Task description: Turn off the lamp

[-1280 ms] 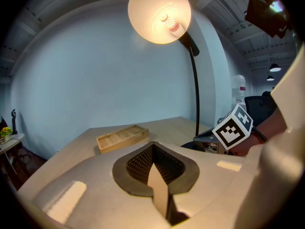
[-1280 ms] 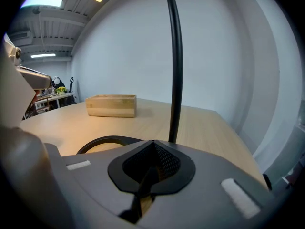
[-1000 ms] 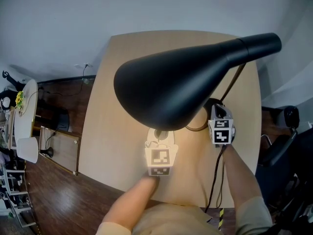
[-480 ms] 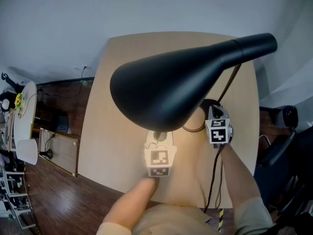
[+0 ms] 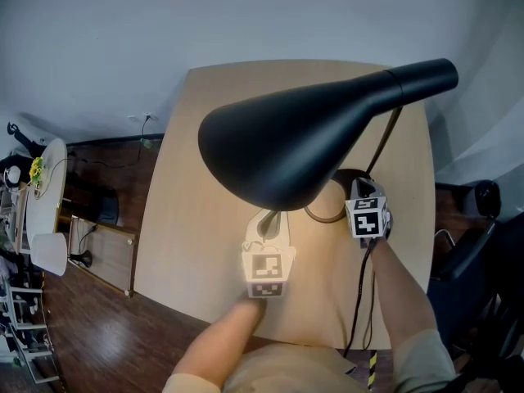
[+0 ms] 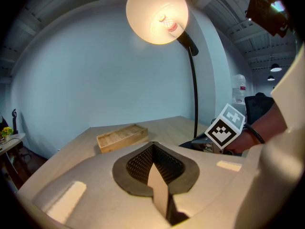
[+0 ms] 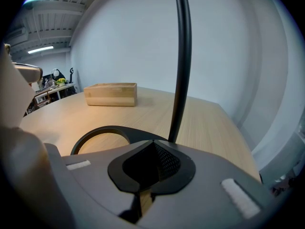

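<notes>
Head view steeply down over the lamp [image 5: 286,146]; gripper views low across the table [image 7: 214,123], wooden box [image 6: 122,137] in both.

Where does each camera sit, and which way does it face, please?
Head view: on the person's head, looking steeply down at the black cone-shaped lamp shade over the light wooden table; both forearms, left gripper and right gripper show.
Left gripper view: low over the table, facing up at the lit bulb; own closed jaws show.
Right gripper view: low beside the thin black lamp stem, facing across the table; own closed jaws show.
Shared: both gripper views show the shallow wooden box.
</notes>
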The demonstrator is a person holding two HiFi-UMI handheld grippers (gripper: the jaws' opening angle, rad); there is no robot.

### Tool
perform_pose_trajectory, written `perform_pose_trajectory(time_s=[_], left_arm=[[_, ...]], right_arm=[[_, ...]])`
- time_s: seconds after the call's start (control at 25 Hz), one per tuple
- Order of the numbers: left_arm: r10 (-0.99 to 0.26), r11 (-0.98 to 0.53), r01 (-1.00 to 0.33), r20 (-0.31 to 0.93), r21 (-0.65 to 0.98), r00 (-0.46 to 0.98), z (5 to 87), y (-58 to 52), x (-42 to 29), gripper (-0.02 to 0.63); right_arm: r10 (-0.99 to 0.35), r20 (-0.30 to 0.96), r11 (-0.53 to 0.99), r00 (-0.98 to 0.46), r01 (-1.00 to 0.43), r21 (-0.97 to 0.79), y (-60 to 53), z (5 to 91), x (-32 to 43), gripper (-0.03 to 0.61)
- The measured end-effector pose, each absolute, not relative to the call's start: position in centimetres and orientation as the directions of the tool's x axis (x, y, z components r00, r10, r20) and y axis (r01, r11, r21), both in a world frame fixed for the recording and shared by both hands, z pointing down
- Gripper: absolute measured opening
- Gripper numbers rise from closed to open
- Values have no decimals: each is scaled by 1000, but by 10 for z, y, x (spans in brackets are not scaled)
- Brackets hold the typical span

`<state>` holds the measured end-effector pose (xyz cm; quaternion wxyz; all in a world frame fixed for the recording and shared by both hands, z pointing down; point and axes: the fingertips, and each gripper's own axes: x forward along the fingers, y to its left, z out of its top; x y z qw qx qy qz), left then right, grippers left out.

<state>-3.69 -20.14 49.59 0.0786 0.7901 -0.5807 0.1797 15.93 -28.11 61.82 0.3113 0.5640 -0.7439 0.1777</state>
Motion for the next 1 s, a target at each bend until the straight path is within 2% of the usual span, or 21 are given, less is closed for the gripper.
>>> perform_pose_trajectory(time_s=[0.48,1.0], left_arm=[[-891,-300,-950,381,-89,245,492,-216,-36,0],[-887,-323,-945,368,-61,279,473,-236,-29,0]], right_arm=[[-734,659,292,-165,-952,88,-281,615,160,-2],[-832,526,251,-178,-965,70,-272,553,154,-2]])
